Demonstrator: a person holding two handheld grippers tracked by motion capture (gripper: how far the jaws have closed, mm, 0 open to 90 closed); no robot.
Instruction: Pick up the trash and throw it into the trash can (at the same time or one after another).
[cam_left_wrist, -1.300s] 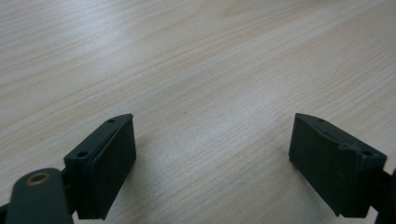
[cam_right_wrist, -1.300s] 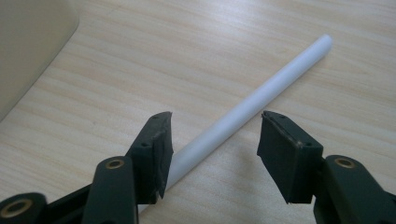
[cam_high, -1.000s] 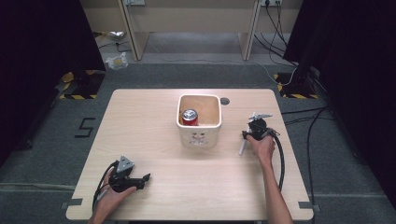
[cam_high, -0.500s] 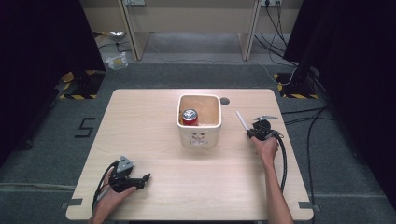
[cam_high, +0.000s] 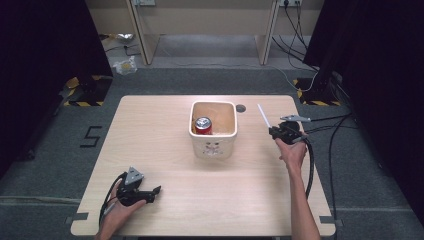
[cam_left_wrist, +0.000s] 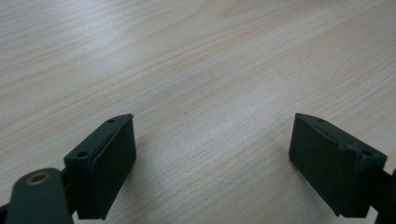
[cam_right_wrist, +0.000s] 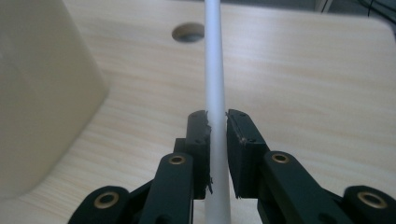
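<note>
Straw (cam_right_wrist: 215, 70) pinched between closed jaws of right gripper (cam_high: 280, 131), held above table (cam_high: 150, 130) right of bin (cam_high: 214, 145) (red can (cam_high: 203, 125) inside). Long axis tilted up and toward bin. Left gripper (cam_left_wrist: 212, 149) spread wide, idle, well apart at near edge.

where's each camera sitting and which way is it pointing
High view: above the person's side, facing forward and down on the table; both forearms, left gripper, right gripper.
Left gripper view: on the left gripper, facing bare tabletop; jaws apart.
Right gripper view: on the right gripper, jaws clamping a white straw.
Shared: straw and cream bin.
</note>
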